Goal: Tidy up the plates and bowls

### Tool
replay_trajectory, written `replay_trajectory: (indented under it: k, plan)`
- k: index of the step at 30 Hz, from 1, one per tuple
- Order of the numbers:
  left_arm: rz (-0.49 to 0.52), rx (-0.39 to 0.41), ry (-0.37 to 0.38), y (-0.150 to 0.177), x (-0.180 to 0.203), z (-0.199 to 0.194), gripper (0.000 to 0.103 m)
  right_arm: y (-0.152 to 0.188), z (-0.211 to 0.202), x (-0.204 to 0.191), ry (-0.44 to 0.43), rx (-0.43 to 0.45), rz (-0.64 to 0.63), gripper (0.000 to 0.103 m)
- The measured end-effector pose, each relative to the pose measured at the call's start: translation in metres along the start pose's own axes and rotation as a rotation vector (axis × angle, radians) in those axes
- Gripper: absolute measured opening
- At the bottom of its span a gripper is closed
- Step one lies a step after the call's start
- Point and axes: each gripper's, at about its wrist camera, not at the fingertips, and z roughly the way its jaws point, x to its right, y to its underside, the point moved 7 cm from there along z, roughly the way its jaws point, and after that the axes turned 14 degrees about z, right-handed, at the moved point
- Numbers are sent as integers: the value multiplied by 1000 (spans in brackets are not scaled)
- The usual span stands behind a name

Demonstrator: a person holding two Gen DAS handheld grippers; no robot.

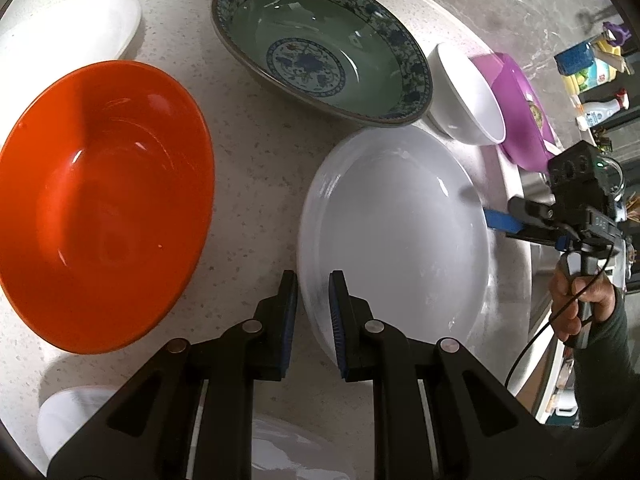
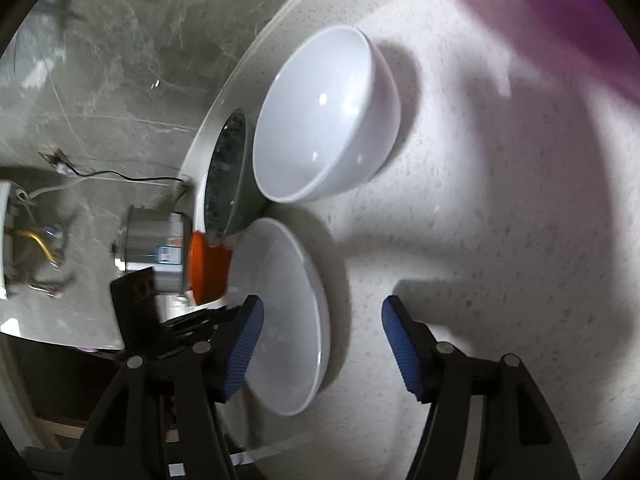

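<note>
A speckled pale round surface (image 1: 256,160) carries the dishes. From left to right in the left wrist view: an orange bowl (image 1: 104,204), a green bowl with a blue patterned rim (image 1: 320,64) farther back, a wide white plate (image 1: 396,240) in front of it, then a small white bowl (image 1: 468,96) and a purple dish (image 1: 520,112) near the far right edge.

The left tongs (image 1: 314,308) are narrowly parted, straddling the white plate's near rim; whether the pads touch it cannot be told. The right tongs (image 2: 322,344) are spread wide and hold nothing, set at the plate's opposite rim.

Likely risks: a glossy, thin rim could slip from a pinch and clatter down. The plate touches or nearly touches the patterned bowl, so lifting it at a tilt might knock that bowl or the small white one, and the dishes on the right sit near the surface's edge.
</note>
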Motion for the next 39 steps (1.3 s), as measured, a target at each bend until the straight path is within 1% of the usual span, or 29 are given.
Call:
replay_trajectory:
  k: [1,3,7,9,10,12,14,15,16,17,18,19,22,27,39]
  plan:
    - [2,-1,2,0,1,0,15,2,3,2,-8,-28,11,63]
    - [7,-4,3,-1,1,1,15,8,9,3,-35,-77,20,58]
    - [11,-6,5,-2,3,2,15,10,15,-3,-31,-86,-1,56]
    - [14,-7,8,-3,4,2,15,11,19,-5,-21,-96,-11,49]
    - [15,-8,9,-4,4,2,15,11,21,-6,-17,-103,-17,48]
    - [15,-8,10,-4,4,2,15,12,26,-9,-5,-112,-27,39]
    - [16,-5,13,-5,4,3,15,10,27,-7,-5,-112,-18,36]
    - [15,-4,14,-4,3,2,15,9,28,-7,-7,-110,-8,30]
    - [15,-3,12,-4,3,2,13,8,28,-6,-1,-108,-7,28]
    - [14,-5,6,-4,3,3,11,7,28,-4,2,-107,-6,22]
    - [13,-6,0,-4,2,3,10,7,28,-3,9,-109,-5,14]
    - [10,-5,3,-4,2,3,9,7,29,0,21,-110,-8,12]
    - [9,-4,3,-4,1,3,9,9,30,0,36,-106,-20,10]
    - [12,-3,-4,-5,3,4,9,10,29,-1,58,-79,-28,10]
    - [6,-7,3,-4,7,5,9,14,24,-1,62,-66,-20,11]
